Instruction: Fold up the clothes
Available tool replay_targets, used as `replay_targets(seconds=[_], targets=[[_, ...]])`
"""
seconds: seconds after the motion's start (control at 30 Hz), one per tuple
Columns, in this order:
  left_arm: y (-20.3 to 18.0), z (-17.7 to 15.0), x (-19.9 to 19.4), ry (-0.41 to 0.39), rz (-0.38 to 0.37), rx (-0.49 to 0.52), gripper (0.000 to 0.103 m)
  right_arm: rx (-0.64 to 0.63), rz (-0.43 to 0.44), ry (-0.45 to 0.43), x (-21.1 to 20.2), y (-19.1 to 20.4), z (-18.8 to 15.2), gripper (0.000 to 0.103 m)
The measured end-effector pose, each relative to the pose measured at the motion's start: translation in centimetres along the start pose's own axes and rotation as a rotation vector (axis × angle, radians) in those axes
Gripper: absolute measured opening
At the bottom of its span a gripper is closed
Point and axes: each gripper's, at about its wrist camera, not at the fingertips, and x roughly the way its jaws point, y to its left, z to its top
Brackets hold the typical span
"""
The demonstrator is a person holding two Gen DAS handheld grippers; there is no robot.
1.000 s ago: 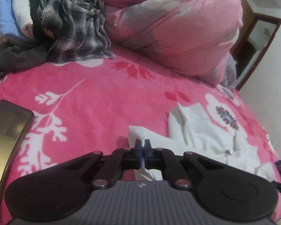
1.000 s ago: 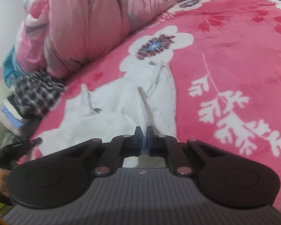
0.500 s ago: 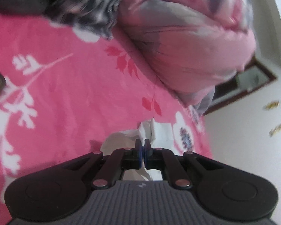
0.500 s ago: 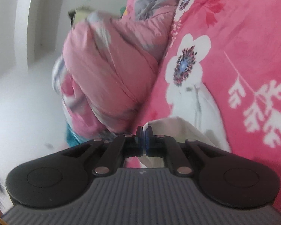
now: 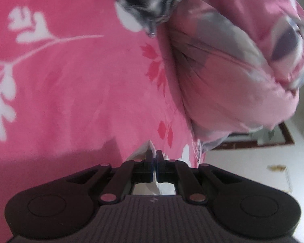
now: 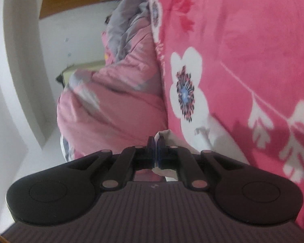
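A white garment (image 5: 140, 150) shows only as a small fold poking up behind the fingers of my left gripper (image 5: 154, 157), which is shut on its edge. In the right wrist view the same white garment (image 6: 204, 139) trails from my right gripper (image 6: 156, 144) down onto the pink floral bedspread (image 6: 243, 40); that gripper is shut on a bunched edge of it. Both views are strongly rolled, so the bed stands tilted. Most of the garment is hidden under the gripper bodies.
A bulky pink and grey quilt (image 5: 233, 70) is heaped on the bed, also seen as the quilt (image 6: 115, 101) in the right wrist view. A dark plaid garment (image 5: 152, 6) lies beside it. White wall (image 6: 20, 81) and a brown door frame (image 5: 253, 141) border the bed.
Both grippers have rolled sharply and sunk while staying shut on the white garment. The garment, spread flat on the bed a second ago, is now lifted and bunched at the fingertips.
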Motion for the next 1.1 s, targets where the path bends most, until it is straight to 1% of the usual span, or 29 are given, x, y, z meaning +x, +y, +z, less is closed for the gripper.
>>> replay_targets(seconds=[0.03,0.1,0.17,0.2,0.23,0.27,0.3,0.33,0.37,0.5,0.53,0.6,0.7,0.8,0.87,0.93,0.97,1.03,1.07,1.1], targets=[[0.2,0.2,0.2,-0.006,-0.011,-0.023,0.003,0.025,-0.002,-0.011,0.3,-0.4,0.3,0.002],[0.6,0.5,0.7,-0.015,-0.032,-0.057,0.009,0.083,-0.004,-0.034,0.9,-1.1,0.8,0.005],[0.8,0.9,1.1,-0.016,-0.053,-0.074,0.028,0.120,-0.025,-0.052,1.4,-1.7,1.2,0.006],[0.8,1.0,1.3,-0.017,-0.051,-0.077,0.031,0.132,-0.035,-0.058,1.7,-1.9,1.3,0.006],[0.7,1.0,1.4,-0.020,-0.047,-0.075,0.037,0.139,-0.043,-0.056,1.9,-2.1,1.3,0.010],[0.6,1.0,1.5,-0.024,-0.047,-0.072,0.042,0.147,-0.048,-0.056,2.1,-2.3,1.4,0.020],[0.5,1.0,1.5,-0.029,-0.047,-0.070,0.045,0.159,-0.047,-0.060,2.1,-2.5,1.4,0.029],[0.4,1.0,1.4,-0.039,-0.051,-0.067,0.052,0.169,-0.042,-0.067,2.0,-2.6,1.4,0.047],[0.3,0.9,1.2,-0.049,-0.056,-0.063,0.057,0.171,-0.035,-0.075,1.7,-2.6,1.4,0.055],[-0.7,0.7,-0.1,-0.084,-0.063,-0.004,0.064,0.151,0.006,-0.093,-0.1,-2.1,1.3,0.057],[-1.0,0.6,-0.4,-0.088,-0.063,0.019,0.066,0.137,0.006,-0.096,-0.8,-1.8,1.3,0.057],[-1.6,0.3,-0.8,-0.092,-0.057,0.062,0.066,0.104,-0.004,-0.106,-2.3,-1.2,1.0,0.059],[-2.5,-0.5,-1.5,-0.087,-0.013,0.136,0.067,0.065,-0.035,-0.128,-4.9,-0.6,0.4,0.061],[-2.9,-1.6,-2.6,-0.089,0.048,0.208,0.068,-0.015,-0.054,-0.131,-7.4,0.3,-1.3,0.061],[-3.1,-2.7,-4.0,-0.114,0.074,0.270,0.070,-0.095,-0.079,-0.071,-7.7,1.2,-3.1,0.062],[-3.4,-4.1,-5.5,-0.147,0.094,0.344,0.071,-0.191,-0.099,0.031,-6.6,2.3,-5.4,0.062],[-3.7,-5.0,-6.3,-0.164,0.104,0.396,0.072,-0.241,-0.109,0.091,-5.8,2.8,-6.7,0.062],[-4.3,-6.8,-7.9,-0.196,0.124,0.503,0.072,-0.363,-0.131,0.257,-3.1,3.8,-9.9,0.061],[-4.7,-8.0,-8.6,-0.206,0.134,0.565,0.072,-0.443,-0.149,0.345,-1.5,4.1,-12.0,0.061],[-5.0,-9.4,-9.3,-0.211,0.143,0.631,0.071,-0.523,-0.168,0.411,0.0,4.3,-13.9,0.060]])
